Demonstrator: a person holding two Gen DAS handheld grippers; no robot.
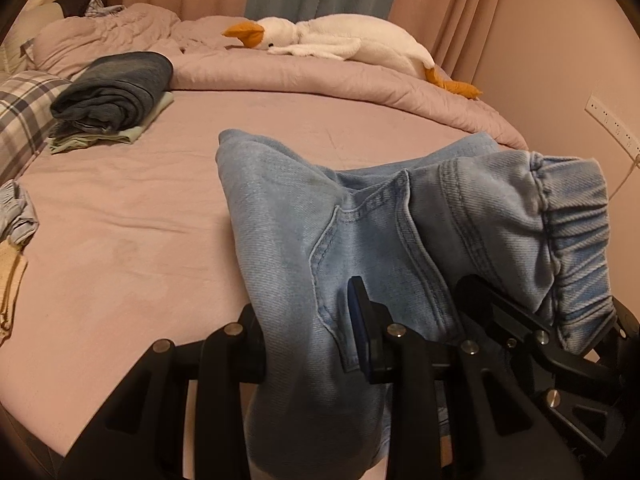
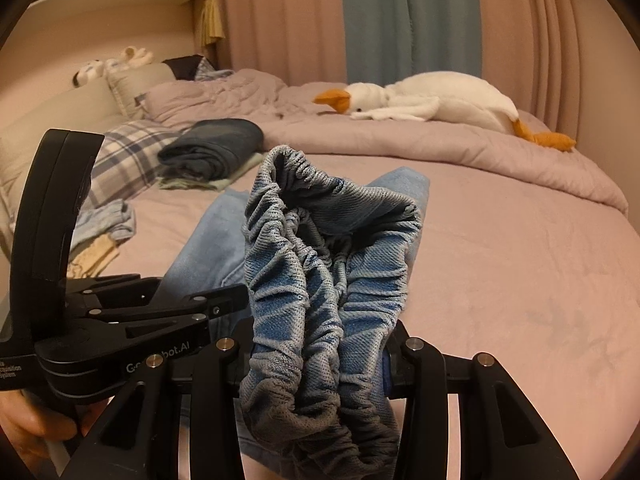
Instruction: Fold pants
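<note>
Light blue denim pants [image 1: 320, 232] are held up over the pink bed [image 1: 140, 220]. My left gripper [image 1: 308, 344] is shut on the pants near a pocket seam. My right gripper [image 2: 320, 344] is shut on the bunched elastic waistband [image 2: 320, 260]. The right gripper also shows at the right of the left wrist view [image 1: 532, 320], and the left gripper shows at the left of the right wrist view [image 2: 224, 300]. The two grippers are close side by side. Part of the pants [image 2: 208, 240] trails down onto the bed.
A folded stack of dark jeans and pale clothes [image 1: 116, 96] lies at the far left by a plaid pillow [image 1: 24, 112]. A white goose plush [image 1: 344, 40] lies on the bunched duvet [image 1: 280, 76]. Loose clothes [image 2: 104, 224] lie at the left edge.
</note>
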